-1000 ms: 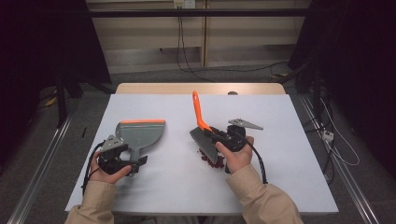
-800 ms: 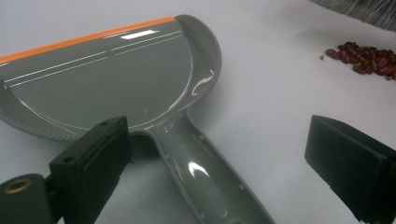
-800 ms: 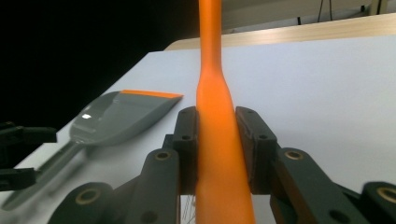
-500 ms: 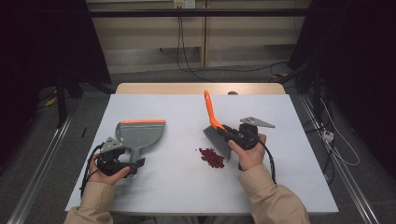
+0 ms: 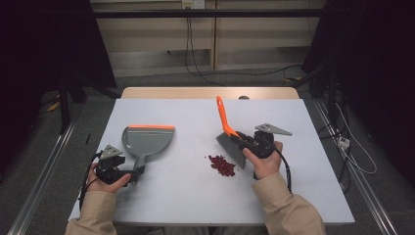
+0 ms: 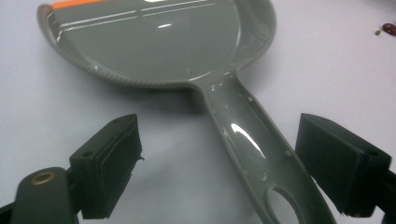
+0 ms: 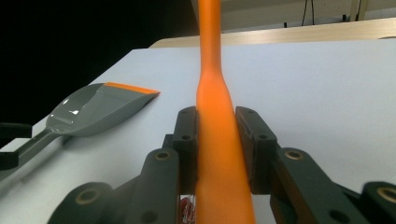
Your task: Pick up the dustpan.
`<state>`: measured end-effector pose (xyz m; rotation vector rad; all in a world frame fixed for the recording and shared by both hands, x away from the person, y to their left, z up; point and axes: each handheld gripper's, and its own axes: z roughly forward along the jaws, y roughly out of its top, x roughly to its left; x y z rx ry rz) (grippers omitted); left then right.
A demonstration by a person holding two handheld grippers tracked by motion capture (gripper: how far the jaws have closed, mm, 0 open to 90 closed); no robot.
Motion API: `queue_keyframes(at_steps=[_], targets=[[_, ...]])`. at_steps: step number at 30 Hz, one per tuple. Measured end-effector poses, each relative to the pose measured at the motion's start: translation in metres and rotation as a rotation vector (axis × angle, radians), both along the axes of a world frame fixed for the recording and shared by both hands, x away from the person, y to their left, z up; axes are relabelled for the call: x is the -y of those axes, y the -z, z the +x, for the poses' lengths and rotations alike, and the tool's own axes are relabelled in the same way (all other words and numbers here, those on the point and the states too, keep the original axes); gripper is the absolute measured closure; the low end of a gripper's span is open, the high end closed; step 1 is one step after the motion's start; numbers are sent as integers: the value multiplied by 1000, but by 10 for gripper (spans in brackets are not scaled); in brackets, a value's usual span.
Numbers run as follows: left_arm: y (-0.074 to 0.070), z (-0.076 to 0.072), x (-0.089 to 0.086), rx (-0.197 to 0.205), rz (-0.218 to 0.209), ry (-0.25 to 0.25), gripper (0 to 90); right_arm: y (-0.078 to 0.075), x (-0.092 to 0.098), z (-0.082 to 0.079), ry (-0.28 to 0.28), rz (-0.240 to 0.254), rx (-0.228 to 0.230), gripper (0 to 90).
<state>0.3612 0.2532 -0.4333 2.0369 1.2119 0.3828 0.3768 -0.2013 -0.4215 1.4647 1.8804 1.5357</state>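
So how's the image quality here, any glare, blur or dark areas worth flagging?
High view: sharp and evenly lit on the table, surroundings fall into darkness. Left gripper view: bright glare streaks on the dustpan and its handle, and the left tool looks soft up close. Right gripper view: the brush handle in the right tool is near and slightly blurred, with a black upper-left background.

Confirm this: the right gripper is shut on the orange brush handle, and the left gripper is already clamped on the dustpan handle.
Not quite. The left gripper is open: the dustpan handle lies between its jaws unpressed, as the left gripper view shows. The right gripper is shut on the brush handle.
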Motion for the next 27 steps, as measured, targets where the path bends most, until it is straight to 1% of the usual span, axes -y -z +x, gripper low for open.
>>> queue_keyframes(at_steps=[3,5,7,8,9,10,12,14,16,17,19,20,21,23,25,26,27], targets=[[-1,2,-6,-4,-11,-19,203,0,1,0,-5,-3,0,712],[-1,5,-12,-16,-13,-29,238,0,2,0,-7,-6,1,712],[-2,7,-16,-17,-6,-36,303,0,3,-1,-4,-7,3,712],[-3,9,-18,-8,-7,-37,341,0,4,-1,-3,-9,6,712],[-3,10,-19,-9,-10,-40,382,0,4,-1,0,-4,5,712],[-3,12,-20,-9,-10,-41,397,-1,5,-1,0,-4,7,712],[-3,14,-19,-10,-9,-11,468,-1,5,-2,-1,-10,10,712],[-4,15,-13,-12,-11,13,472,-2,6,-2,-3,-12,13,712],[-5,17,-8,-15,6,40,471,-2,6,-3,-5,-18,16,712],[-5,19,-6,-21,9,46,471,-2,6,-3,-5,-20,16,712],[-4,22,-4,-34,29,59,471,-2,6,-2,-9,-18,13,712],[-2,24,-3,-51,22,54,470,-2,6,-2,-10,-19,14,712],[-1,25,-3,-56,18,53,471,-2,5,-2,-12,-24,18,713],[0,26,-2,-58,28,59,485,-2,6,-2,-13,-27,19,712],[0,29,-2,-60,40,66,520,-2,6,-2,-12,-30,19,712],[0,30,-1,-61,37,60,537,-2,6,-2,-11,-31,19,712],[1,31,-1,-64,45,61,550,-2,6,-2,-12,-30,18,712]])
